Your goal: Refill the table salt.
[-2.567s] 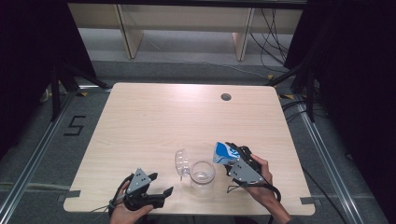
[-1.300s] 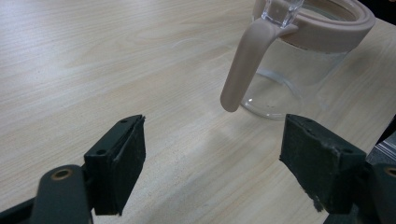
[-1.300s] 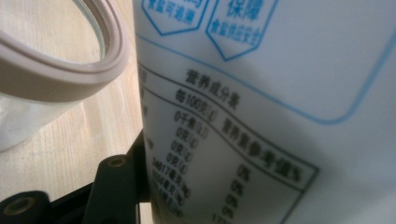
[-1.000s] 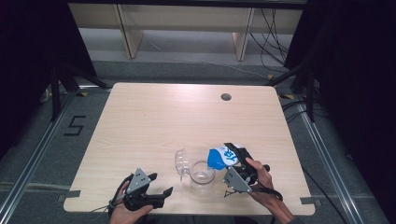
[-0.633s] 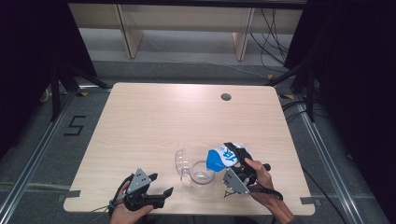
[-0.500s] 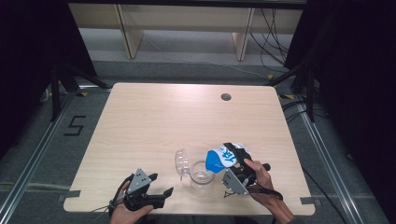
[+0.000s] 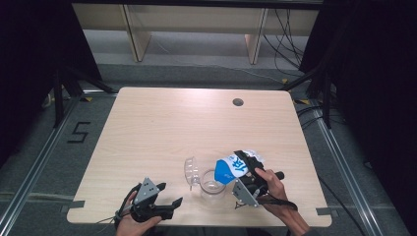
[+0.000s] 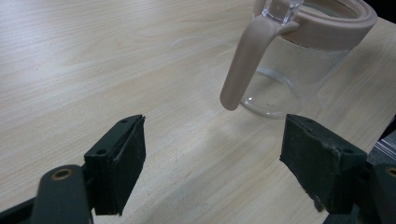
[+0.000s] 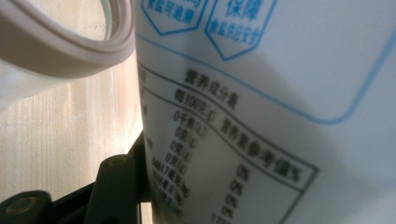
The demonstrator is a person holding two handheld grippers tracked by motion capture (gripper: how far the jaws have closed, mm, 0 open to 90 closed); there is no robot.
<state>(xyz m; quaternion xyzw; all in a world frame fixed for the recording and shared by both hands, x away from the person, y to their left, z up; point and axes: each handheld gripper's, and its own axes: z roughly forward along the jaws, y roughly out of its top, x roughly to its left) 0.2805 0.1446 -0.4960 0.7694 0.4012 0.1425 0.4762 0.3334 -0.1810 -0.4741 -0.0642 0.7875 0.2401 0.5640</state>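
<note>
Left hand-held gripper [image 7: 167, 202] rests at the near edge of the light wooden surface [image 7: 162, 128], jaws spread wide with nothing between them, pointing toward the clear glass jar with beige rim and flip lid [image 7: 212, 183]. This jar stands upright near the front edge, lid swung open to its left. Right hand-held gripper [image 7: 246, 164] clamps the blue-and-white printed pouch [image 7: 232, 167], tilted over the jar's mouth.

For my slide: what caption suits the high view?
Right tool tips a blue-and-white pouch over a clear jar.
</note>
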